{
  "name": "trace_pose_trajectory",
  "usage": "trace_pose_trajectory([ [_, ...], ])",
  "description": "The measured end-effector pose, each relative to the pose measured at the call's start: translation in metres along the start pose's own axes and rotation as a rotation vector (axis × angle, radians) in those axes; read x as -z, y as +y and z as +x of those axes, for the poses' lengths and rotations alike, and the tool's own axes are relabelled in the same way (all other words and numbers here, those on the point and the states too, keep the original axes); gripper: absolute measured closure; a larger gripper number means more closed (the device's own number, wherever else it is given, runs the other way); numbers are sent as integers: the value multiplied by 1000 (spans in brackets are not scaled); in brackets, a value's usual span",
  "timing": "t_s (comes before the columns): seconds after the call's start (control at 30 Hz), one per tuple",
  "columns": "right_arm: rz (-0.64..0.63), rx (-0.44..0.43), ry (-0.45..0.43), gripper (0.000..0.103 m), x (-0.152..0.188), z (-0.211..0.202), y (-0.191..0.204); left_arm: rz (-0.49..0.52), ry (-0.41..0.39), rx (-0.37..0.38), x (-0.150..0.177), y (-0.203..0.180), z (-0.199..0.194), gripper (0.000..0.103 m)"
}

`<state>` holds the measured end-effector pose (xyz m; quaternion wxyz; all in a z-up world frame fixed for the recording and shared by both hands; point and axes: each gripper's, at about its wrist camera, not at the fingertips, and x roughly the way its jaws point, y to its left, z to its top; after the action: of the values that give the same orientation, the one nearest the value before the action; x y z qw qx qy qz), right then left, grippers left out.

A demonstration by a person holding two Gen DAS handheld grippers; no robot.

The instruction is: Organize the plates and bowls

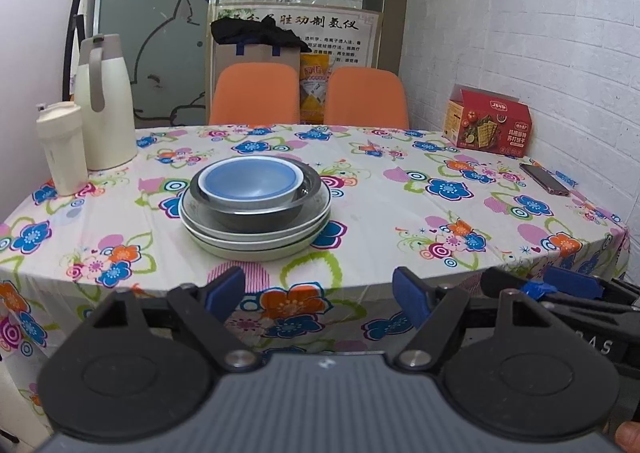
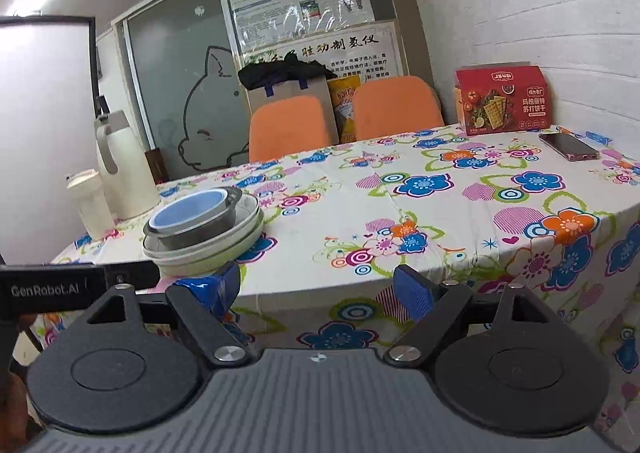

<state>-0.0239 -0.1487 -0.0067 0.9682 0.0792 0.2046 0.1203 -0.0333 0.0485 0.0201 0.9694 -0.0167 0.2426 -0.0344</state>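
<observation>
A stack stands on the floral tablecloth: a blue bowl [image 1: 249, 182] nested in a dark metal bowl [image 1: 256, 213], both on pale plates [image 1: 256, 243]. The right wrist view shows the same blue bowl [image 2: 188, 212], metal bowl [image 2: 200, 231] and plates [image 2: 208, 251] at its left. My left gripper [image 1: 318, 293] is open and empty, held off the table's near edge in front of the stack. My right gripper [image 2: 318, 287] is open and empty too, off the near edge and right of the stack. The right gripper's fingers [image 1: 568, 287] show at the left view's right side.
A cream thermos jug [image 1: 105, 101] and a small cream bottle [image 1: 62, 147] stand at the table's left back. A red cracker box [image 1: 490, 123] and a phone [image 1: 544, 179] lie at the right by the white brick wall. Two orange chairs [image 1: 308, 95] stand behind the table.
</observation>
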Motion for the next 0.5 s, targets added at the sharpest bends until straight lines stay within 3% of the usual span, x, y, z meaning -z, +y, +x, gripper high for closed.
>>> trace_pose_trajectory([
  [0.2, -62, 41, -14, 33, 1, -3, 5, 33, 0, -25, 1, -7, 2, 28],
  [0.5, -41, 49, -33, 32, 0, -6, 0, 75, -12, -41, 2, -15, -1, 28],
])
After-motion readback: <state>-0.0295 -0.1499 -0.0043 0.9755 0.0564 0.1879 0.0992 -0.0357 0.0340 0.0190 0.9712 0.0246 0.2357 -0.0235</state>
